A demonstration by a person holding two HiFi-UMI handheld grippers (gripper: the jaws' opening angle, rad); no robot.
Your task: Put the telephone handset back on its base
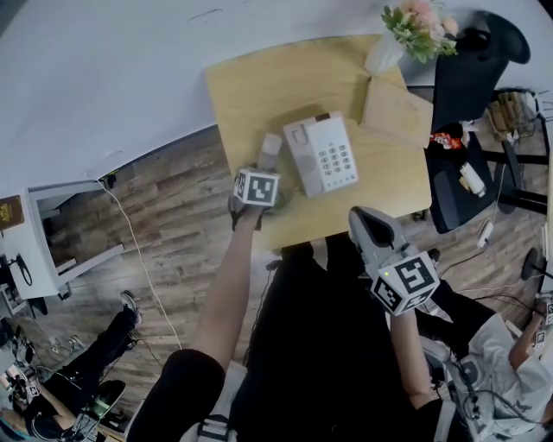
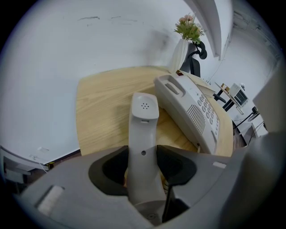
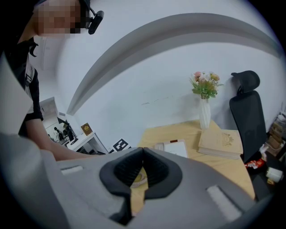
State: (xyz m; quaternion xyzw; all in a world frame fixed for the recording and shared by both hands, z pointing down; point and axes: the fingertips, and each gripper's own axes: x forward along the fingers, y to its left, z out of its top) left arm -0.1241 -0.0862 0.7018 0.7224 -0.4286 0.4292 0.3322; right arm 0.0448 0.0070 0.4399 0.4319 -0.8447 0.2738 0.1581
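The white telephone handset point(image 2: 143, 134) lies on the wooden table point(image 1: 251, 86), just left of its white base point(image 1: 321, 155) with the keypad. In the head view the handset point(image 1: 270, 151) pokes out beyond my left gripper point(image 1: 263, 173). In the left gripper view the left gripper point(image 2: 143, 163) has both dark pads against the sides of the handset's grip, so it is shut on it. The base point(image 2: 192, 107) stands to the right with its cradle bare. My right gripper point(image 1: 361, 220) hangs off the table's near edge, shut and holding nothing point(image 3: 142, 154).
A vase of flowers point(image 1: 415, 26) and a tan book point(image 1: 396, 110) sit at the table's far right corner. A black office chair point(image 1: 471, 78) stands to the right. A white cabinet point(image 1: 52, 233) and a seated person point(image 1: 86, 363) are at the left.
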